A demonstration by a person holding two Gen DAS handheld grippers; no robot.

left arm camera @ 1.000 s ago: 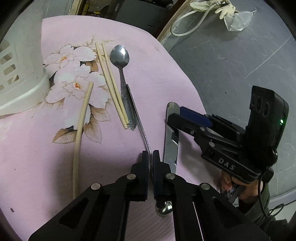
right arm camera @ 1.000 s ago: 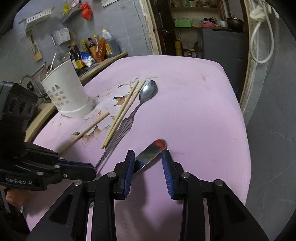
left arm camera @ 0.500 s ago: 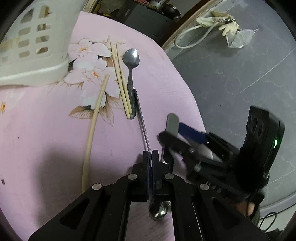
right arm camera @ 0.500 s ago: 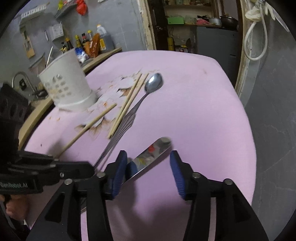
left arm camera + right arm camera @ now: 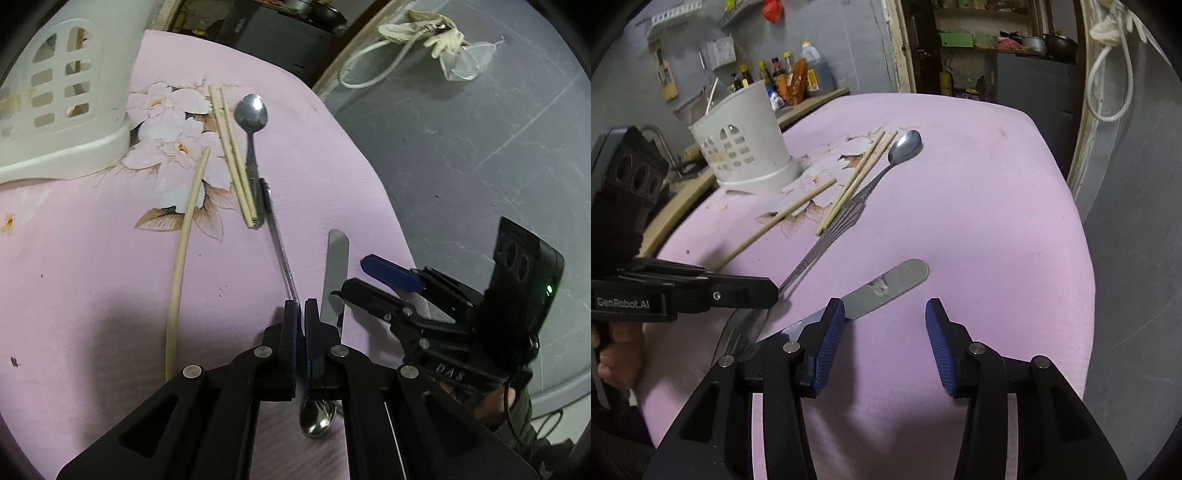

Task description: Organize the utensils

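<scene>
My left gripper (image 5: pixel 301 310) is shut on the thin handle of a steel spoon (image 5: pixel 280 251); its bowl (image 5: pixel 317 421) hangs under the fingers. It also shows in the right wrist view (image 5: pixel 768 295). My right gripper (image 5: pixel 884 325) is open over the pink cloth, with a flat steel knife (image 5: pixel 886 286) lying by its left finger. In the left wrist view the right gripper (image 5: pixel 373 277) sits beside that knife (image 5: pixel 334 269). A second spoon (image 5: pixel 251 122), a chopstick pair (image 5: pixel 232 155) and a single chopstick (image 5: pixel 184 243) lie on the cloth.
A white slotted utensil holder (image 5: pixel 746 144) stands at the back left of the pink floral tablecloth (image 5: pixel 979 206), and it also shows in the left wrist view (image 5: pixel 55 103). The table edge drops to grey floor (image 5: pixel 480 147) on the right. Bottles line a counter behind (image 5: pixel 786 81).
My right gripper has opened wider and let go of the knife, which now lies on the cloth. My left gripper stays shut on the spoon handle and has moved toward the holder.
</scene>
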